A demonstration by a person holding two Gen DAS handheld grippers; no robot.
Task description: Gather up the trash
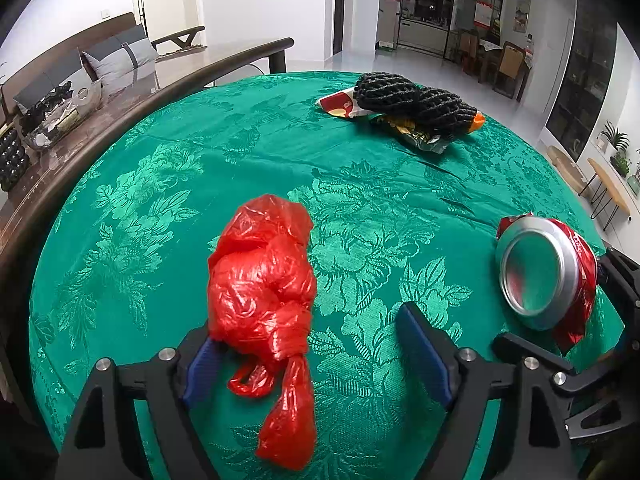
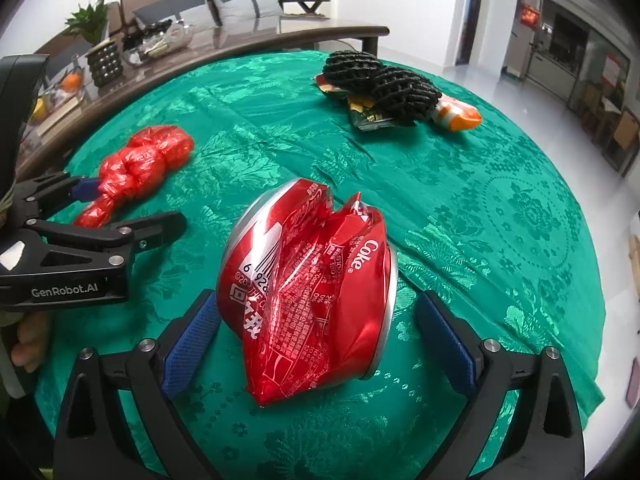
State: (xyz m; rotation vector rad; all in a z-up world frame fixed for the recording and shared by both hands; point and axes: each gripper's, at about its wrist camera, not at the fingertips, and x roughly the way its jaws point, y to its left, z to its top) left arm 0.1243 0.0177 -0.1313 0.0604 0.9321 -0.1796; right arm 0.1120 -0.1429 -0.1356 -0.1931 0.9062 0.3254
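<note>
Left tongs (image 1: 316,356) gape around a knotted red bag (image 1: 264,284); right tongs (image 2: 316,332) gape around a crushed can (image 2: 308,292) on the counter (image 2: 500,208). Neither grips; slick plastic or dented metal may slip.

Both of my wrist feeds are bright and evenly lit, with soft indoor light and only faint shadows under the objects. The white walls (image 1: 256,4) toward twelve o'clock blow out almost to pure white. I see sheen on the green tablecloth (image 1: 240,152) and sharp glare on the crushed can (image 2: 312,280) and the red plastic bag (image 1: 260,280). Fisheye bending curves everything near the rims, and black vignette fills the corners. Focus is crisp centrally, softer in the distance.
</note>
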